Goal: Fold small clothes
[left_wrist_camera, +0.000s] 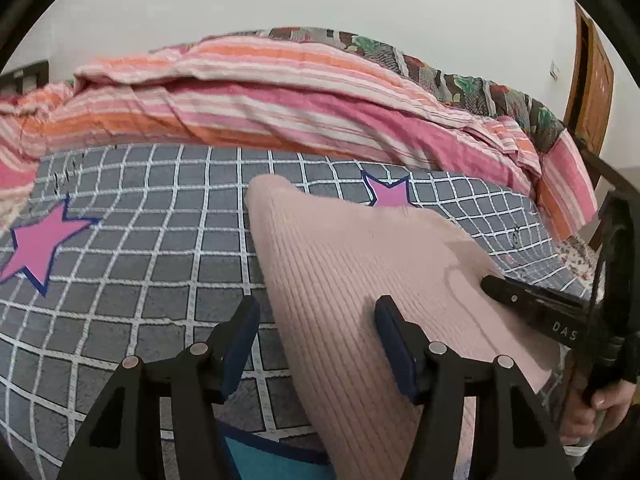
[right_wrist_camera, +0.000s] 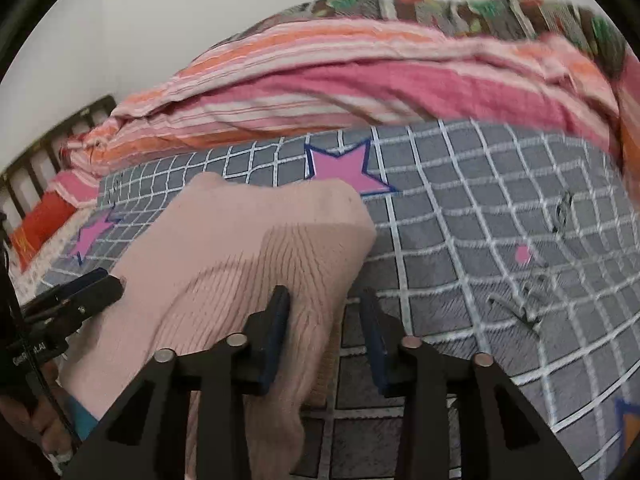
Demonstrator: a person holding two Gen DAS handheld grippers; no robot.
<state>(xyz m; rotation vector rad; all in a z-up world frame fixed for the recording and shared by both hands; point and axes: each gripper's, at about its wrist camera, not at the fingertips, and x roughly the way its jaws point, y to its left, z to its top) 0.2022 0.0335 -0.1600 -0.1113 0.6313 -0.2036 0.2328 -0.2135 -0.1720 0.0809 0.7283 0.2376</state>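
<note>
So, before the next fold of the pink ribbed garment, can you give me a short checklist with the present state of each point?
1. Left gripper open: ok, its jaws stand apart over the left edge of the pink ribbed garment.
2. Right gripper open: ok, its jaws stand apart at the garment's right edge.
3. Cloth gripped by either gripper: not ok, neither has shut on it.
4. Garment lies flat on the grey checked sheet: cannot tell, some creases show and its near end is hidden.
5. Room beyond the garment: ok, bare sheet reaches to the striped blanket.
6. Teal cloth under the near end free of the fold: cannot tell.
</note>
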